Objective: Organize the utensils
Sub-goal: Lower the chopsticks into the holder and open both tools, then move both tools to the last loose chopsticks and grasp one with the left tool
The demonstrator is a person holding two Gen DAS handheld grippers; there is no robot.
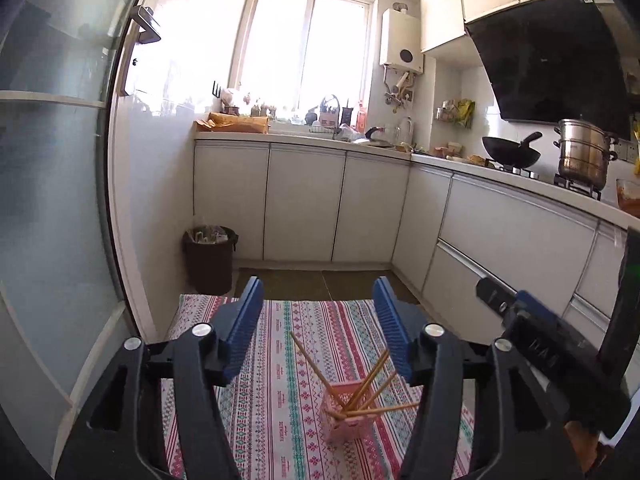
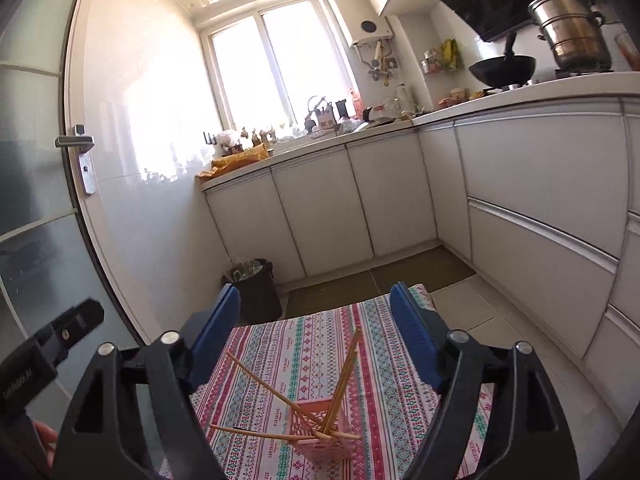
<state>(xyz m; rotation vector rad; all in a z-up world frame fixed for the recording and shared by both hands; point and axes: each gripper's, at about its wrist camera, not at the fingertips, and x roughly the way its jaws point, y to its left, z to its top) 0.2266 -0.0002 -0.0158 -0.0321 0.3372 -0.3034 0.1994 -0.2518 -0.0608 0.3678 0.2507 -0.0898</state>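
The tabletop (image 1: 280, 360) with its striped cloth fills the lower centre of both views; its far edge meets open floor. The pink basket (image 1: 345, 412) stands in the lower centre, holding wooden chopsticks (image 1: 366, 384) that lean outward. The left claw (image 1: 320, 320) and right claw (image 2: 320, 320) are both spread, pinching nothing. Only the right wrist view shows the door handle (image 2: 76, 142).

The cloth (image 1: 280, 380) is striped in pink, red, teal and white, with small diamond and cross motifs; the basket (image 2: 320, 436) on it is pale pink, the chopsticks (image 2: 344, 376) tan wood; both tongs carry blue ribbed pads (image 1: 244, 320) on black frames; the cabinets (image 1: 304, 196) are plain white, the bin (image 1: 209, 258) dark brown, the wok (image 1: 510, 152) black and the pot (image 1: 584, 152) silver steel
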